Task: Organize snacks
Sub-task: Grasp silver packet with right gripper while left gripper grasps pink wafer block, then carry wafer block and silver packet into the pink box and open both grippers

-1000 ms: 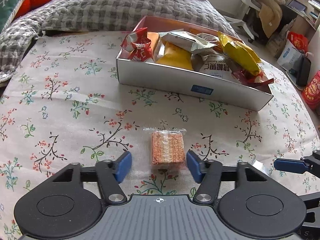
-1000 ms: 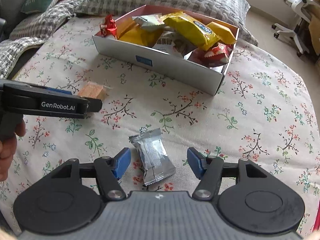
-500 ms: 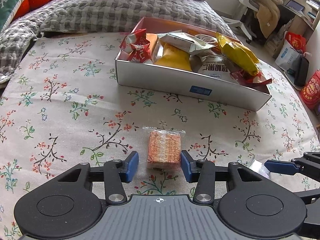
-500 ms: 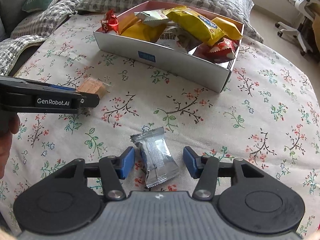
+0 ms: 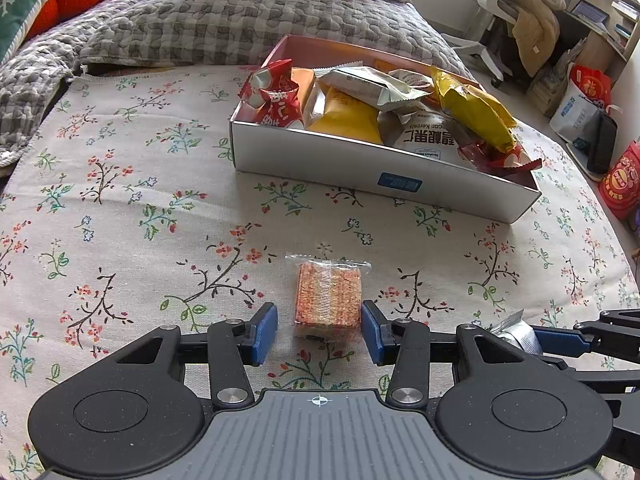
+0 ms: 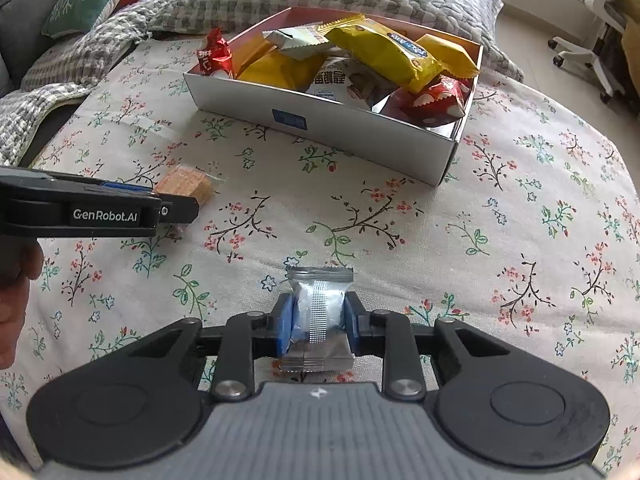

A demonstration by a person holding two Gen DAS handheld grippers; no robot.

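The right tool (image 6: 316, 326) pinches a silver snack pack (image 6: 319, 316) on the flowery cloth (image 6: 440, 220). The left tool (image 5: 319, 330) is spread around an orange snack bar (image 5: 328, 300), maybe touching one side. The snack box (image 5: 360, 168) sits beyond.

Bright, even daylight fills both views, strongest toward the upper right. Shadows are soft and short under the silver box (image 5: 384, 168) and its wall (image 6: 320, 116). The foil packet (image 6: 320, 312) shows glare. Fisheye bending curves the floral cloth (image 5: 120, 200) at the edges; focus stays sharp centrally.
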